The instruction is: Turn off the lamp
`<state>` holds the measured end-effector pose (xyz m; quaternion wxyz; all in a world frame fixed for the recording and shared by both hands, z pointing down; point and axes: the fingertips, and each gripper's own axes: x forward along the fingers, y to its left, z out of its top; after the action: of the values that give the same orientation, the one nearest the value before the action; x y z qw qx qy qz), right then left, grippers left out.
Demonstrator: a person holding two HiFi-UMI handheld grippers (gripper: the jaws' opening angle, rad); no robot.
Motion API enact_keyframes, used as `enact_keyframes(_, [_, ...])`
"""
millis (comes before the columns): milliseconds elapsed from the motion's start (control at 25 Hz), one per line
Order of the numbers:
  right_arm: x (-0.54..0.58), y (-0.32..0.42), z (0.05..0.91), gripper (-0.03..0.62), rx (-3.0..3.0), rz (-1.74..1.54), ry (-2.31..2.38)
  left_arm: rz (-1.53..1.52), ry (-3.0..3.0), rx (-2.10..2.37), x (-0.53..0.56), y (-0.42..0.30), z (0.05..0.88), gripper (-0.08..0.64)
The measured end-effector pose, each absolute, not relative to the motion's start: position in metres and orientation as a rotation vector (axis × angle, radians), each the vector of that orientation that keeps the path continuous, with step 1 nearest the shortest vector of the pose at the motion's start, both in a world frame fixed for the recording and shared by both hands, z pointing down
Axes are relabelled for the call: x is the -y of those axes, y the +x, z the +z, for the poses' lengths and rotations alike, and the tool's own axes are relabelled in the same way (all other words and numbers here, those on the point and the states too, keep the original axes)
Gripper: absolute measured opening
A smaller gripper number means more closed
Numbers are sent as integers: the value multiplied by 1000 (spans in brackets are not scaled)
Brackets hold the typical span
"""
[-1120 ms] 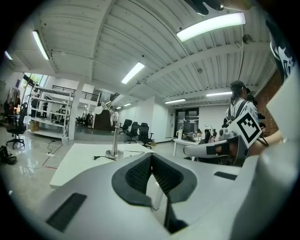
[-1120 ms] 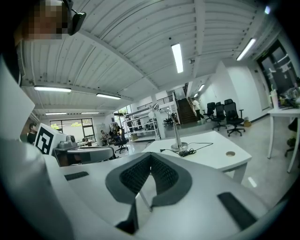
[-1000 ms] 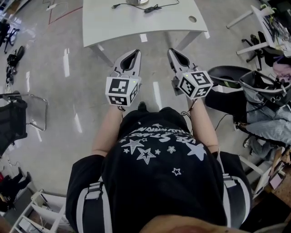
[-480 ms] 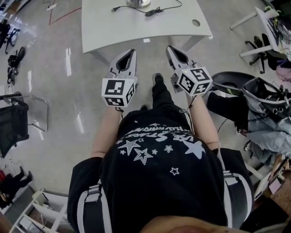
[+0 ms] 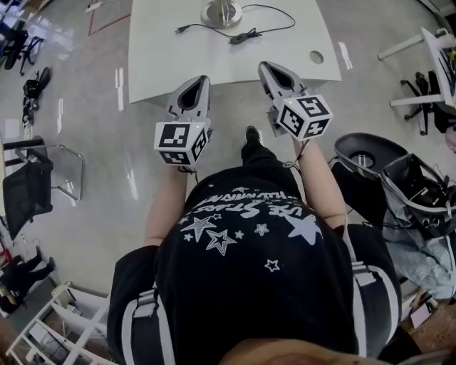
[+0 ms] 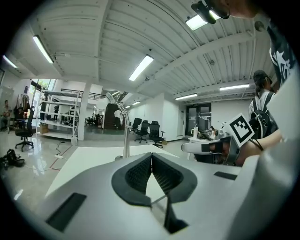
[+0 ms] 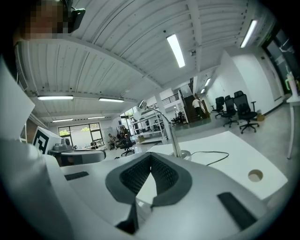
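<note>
Glossy grey workshop floor, with a white desk (image 5: 160,60) straight ahead and office chairs and shelving far behind. Standing on the far part of the desk: lamp (image 5: 221,12), with a thin cable (image 5: 274,16) looping off its base and ending in a plug (image 5: 181,30).

Left gripper (image 5: 199,79) and right gripper (image 5: 266,67) held side by side at the near edge of the desk, well apart from the lamp. Jaws of each pressed together at the tips, with nothing between them in either gripper view.

Judged as the approach step: nothing touched, switch not yet reached. Next move probably a reach across the desk toward the lamp, then a press with one closed tip. Likely target the dark lump on the cable (image 5: 241,35), possibly an inline switch, lying nearer than the base. Only a guess from its shape and place.

Hard to make out:
- Lamp cut off by the top edge in the head view, only the round base showing.
- Stem and small head visible in the gripper views, but too small against bright ceiling lights to tell whether lit or dark.
- No button discernible on the base or head.
- Dark lump on the cable too small to confirm as a switch.
</note>
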<state>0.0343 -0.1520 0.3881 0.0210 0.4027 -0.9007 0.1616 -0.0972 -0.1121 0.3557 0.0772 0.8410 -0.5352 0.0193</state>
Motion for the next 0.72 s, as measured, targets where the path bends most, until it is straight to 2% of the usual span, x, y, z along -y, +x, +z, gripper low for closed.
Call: enact_keyframes(720, [275, 83, 411, 5, 2776, 558, 1090, 294, 2433, 1563, 238, -38, 414, 14])
